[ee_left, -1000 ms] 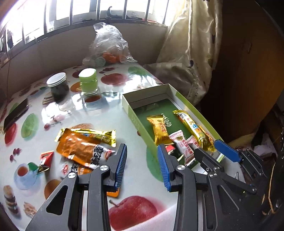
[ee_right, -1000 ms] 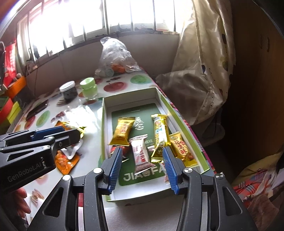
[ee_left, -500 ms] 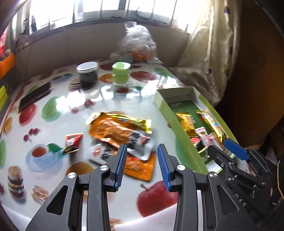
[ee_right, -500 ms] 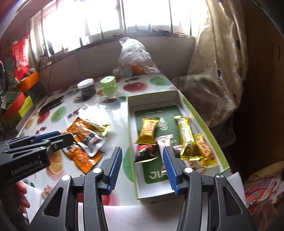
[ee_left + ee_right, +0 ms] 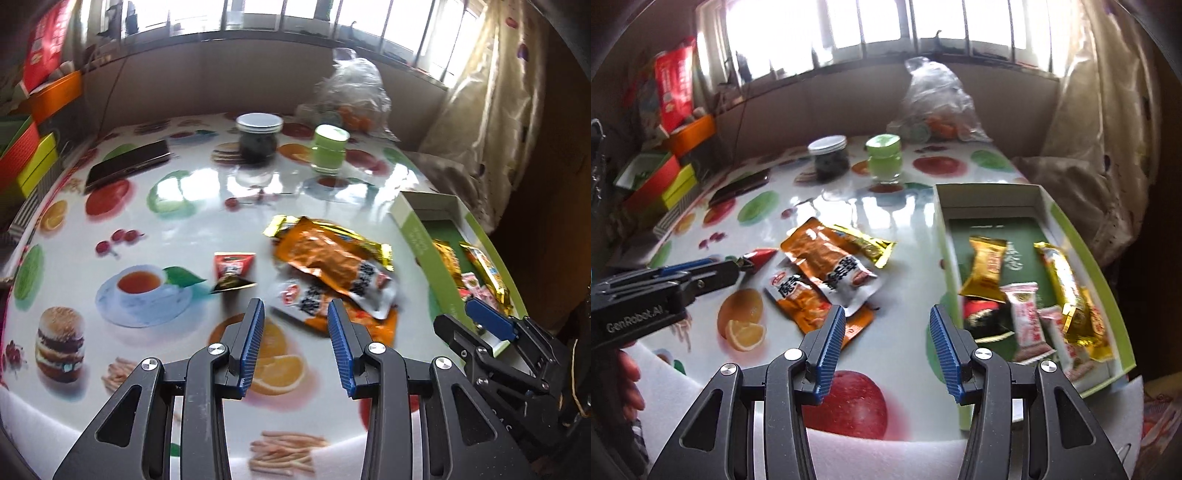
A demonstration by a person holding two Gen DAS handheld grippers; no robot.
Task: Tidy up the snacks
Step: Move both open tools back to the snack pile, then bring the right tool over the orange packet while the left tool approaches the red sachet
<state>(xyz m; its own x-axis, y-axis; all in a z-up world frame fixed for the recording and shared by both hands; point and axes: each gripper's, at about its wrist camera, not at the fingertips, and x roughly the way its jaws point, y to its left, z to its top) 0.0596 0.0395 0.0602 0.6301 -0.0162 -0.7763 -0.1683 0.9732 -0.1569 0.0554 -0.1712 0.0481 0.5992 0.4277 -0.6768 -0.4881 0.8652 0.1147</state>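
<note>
A pile of orange snack packets (image 5: 334, 273) (image 5: 823, 275) with a gold packet (image 5: 866, 242) lies mid-table. A small red triangular packet (image 5: 233, 266) (image 5: 758, 257) lies to their left. The green-and-white box (image 5: 1054, 218) (image 5: 412, 230) at the right holds several small snacks, among them a gold one (image 5: 986, 267). My left gripper (image 5: 295, 341) is open and empty, just short of the orange pile. My right gripper (image 5: 886, 345) is open and empty, above the table between the pile and the box.
At the back stand a dark jar (image 5: 258, 138), a green jar (image 5: 328, 147) and a plastic bag (image 5: 934, 103). A black phone (image 5: 127, 166) lies back left. Coloured boxes (image 5: 661, 173) are stacked at the left edge. A curtain (image 5: 1100, 122) hangs on the right.
Both grippers have swung left, away from the box toward the loose packets. The orange pile now sits closer to the middle of both views. Both stay open and empty.
</note>
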